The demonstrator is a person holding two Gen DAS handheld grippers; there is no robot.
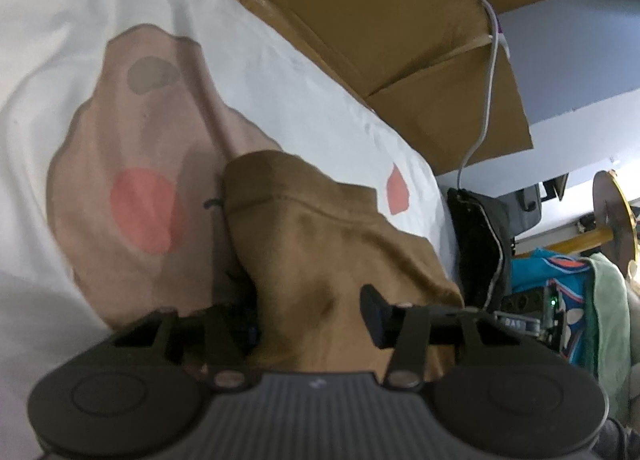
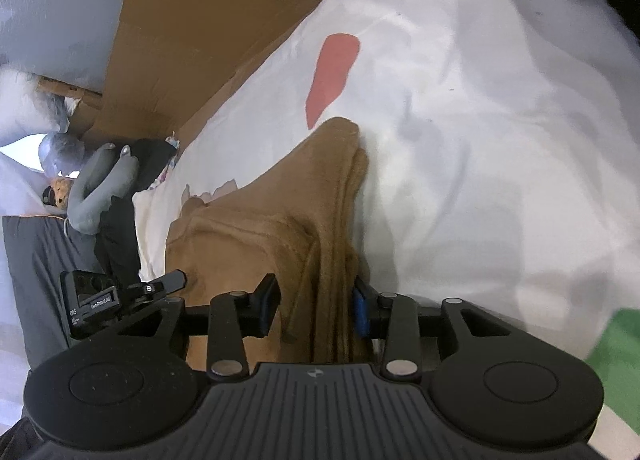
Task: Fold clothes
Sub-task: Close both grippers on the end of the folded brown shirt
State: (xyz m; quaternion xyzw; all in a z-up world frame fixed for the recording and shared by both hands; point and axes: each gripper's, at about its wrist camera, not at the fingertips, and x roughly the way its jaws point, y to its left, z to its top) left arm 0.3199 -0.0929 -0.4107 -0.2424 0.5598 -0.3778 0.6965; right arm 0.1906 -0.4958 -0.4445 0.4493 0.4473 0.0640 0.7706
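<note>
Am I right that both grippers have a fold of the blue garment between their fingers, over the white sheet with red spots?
Not quite: the garment is brown, not blue, as the right wrist view shows. Otherwise right: it sits in both the left gripper and right gripper, over the white sheet.

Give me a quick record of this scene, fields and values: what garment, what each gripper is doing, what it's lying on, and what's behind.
garment: brown garment, bunched, partly lifted off the surface
left gripper: brown fabric between its jaws; whether the pads press on it is unclear
right gripper: a gathered fold of the same fabric between its jaws; pad contact also unclear
surface: white sheet with pink patches
other cloth: beige piece lying flat on the sheet
background: cardboard along the sheet's far edge
</note>
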